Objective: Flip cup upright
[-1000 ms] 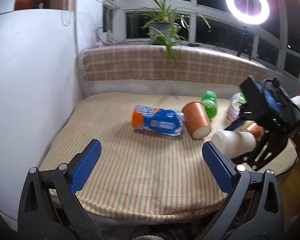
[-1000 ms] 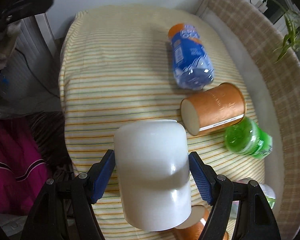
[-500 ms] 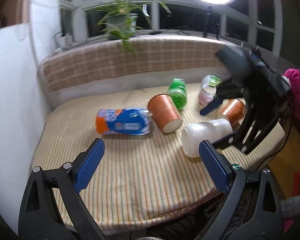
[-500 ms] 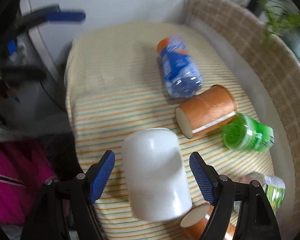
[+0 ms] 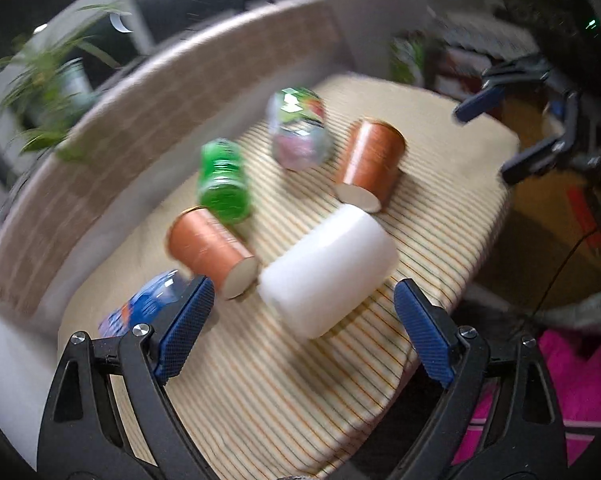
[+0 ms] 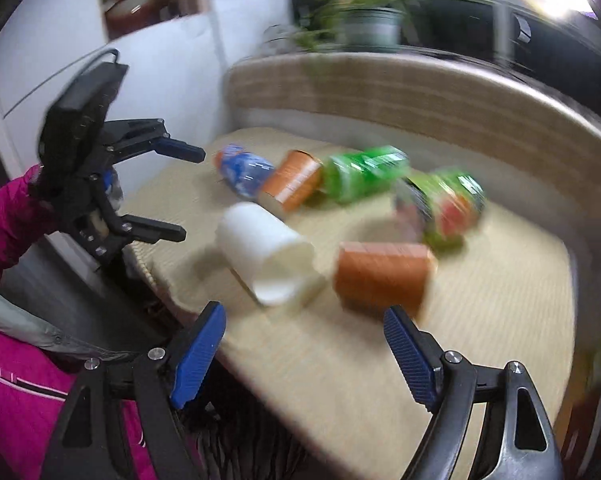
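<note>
A white cup (image 5: pixel 326 268) lies on its side on the striped tablecloth (image 5: pixel 284 392), near the table's front edge. In the right wrist view the white cup (image 6: pixel 266 252) shows its open mouth facing the camera. My left gripper (image 5: pixel 300 326) is open and empty, just in front of the cup. It also shows in the right wrist view (image 6: pixel 180 194) to the left of the cup. My right gripper (image 6: pixel 302 354) is open and empty, short of the cup. It also shows in the left wrist view (image 5: pixel 496 136) at the far right, off the table.
Two orange paper cups (image 5: pixel 210 246) (image 5: pixel 370 166), a green bottle (image 5: pixel 222 182), a blue-labelled bottle (image 5: pixel 140 314) and a clear bottle (image 5: pixel 298 134) lie on their sides around the white cup. A padded checked backrest (image 5: pixel 112 140) curves behind the table. Both views are motion-blurred.
My right gripper has let go of the white cup and pulled back from it. My left gripper has swung right and closed in on the cup, which still lies on its side.
</note>
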Demonstrator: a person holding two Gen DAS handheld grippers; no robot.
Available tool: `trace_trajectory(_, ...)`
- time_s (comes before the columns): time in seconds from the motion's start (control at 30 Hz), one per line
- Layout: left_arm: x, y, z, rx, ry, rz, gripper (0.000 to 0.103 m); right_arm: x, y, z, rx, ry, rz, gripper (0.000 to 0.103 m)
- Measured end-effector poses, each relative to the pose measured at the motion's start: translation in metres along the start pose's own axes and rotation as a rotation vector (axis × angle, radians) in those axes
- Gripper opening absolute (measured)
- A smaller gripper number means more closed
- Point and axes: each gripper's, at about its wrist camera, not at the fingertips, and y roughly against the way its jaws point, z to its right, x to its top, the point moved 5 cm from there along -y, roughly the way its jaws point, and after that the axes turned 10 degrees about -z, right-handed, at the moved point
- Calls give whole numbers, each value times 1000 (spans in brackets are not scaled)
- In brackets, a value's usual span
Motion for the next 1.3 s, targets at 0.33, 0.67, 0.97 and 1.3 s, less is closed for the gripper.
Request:
trace_trajectory(0.33, 19, -47, 30, 6, -293, -209, 94, -65, 20, 25, -7, -206, 20, 83)
trace_trajectory(0.67, 21, -77, 40, 26, -454, -334, 94, -72, 22, 39, 6, -259, 26, 83)
trace_trajectory(0.97, 19, -92, 40, 23, -484, -360, 90, -69, 18, 44, -5, -272, 11, 83)
trace_trajectory(1.3, 19, -87, 40, 3, -456, -335, 83, -66, 16, 41, -18, -266, 2, 83)
